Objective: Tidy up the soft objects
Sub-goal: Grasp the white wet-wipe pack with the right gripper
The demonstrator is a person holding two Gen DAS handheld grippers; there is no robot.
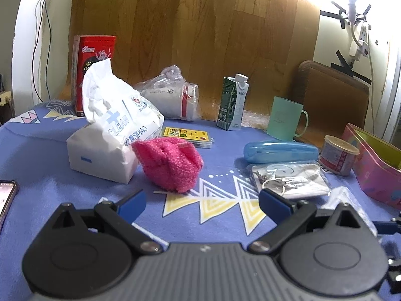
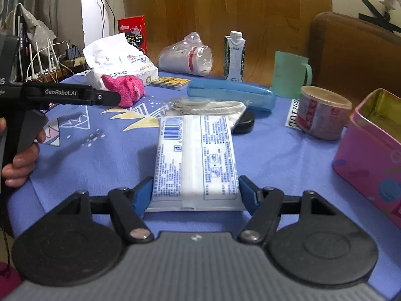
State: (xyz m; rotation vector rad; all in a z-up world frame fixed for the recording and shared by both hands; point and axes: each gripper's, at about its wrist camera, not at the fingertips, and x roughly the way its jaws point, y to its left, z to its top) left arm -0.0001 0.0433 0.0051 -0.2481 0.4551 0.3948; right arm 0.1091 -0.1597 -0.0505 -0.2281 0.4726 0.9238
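A flat white tissue packet [image 2: 195, 155] with blue print lies on the blue cloth, its near end between the blue pads of my right gripper [image 2: 195, 195]; both pads touch its sides. A fluffy pink cloth bundle [image 1: 173, 165] sits a little ahead of my left gripper [image 1: 203, 205], whose jaws stand wide apart with nothing between them. Against the bundle's left side leans a large white tissue pack [image 1: 112, 130], torn open at the top. In the right wrist view the pink bundle [image 2: 125, 89] shows behind the left gripper [image 2: 110, 99], which a hand [image 2: 20, 160] holds.
An open pink tin box [image 2: 371, 150] stands at the right edge. Nearby are a small can [image 2: 323, 113], a blue case [image 2: 230, 94], a clear bag with keys [image 1: 288, 178], a green mug [image 1: 285, 118], a milk carton [image 1: 233, 102], bagged cups [image 1: 173, 95], a red box [image 1: 92, 60] and a phone [image 1: 6, 195].
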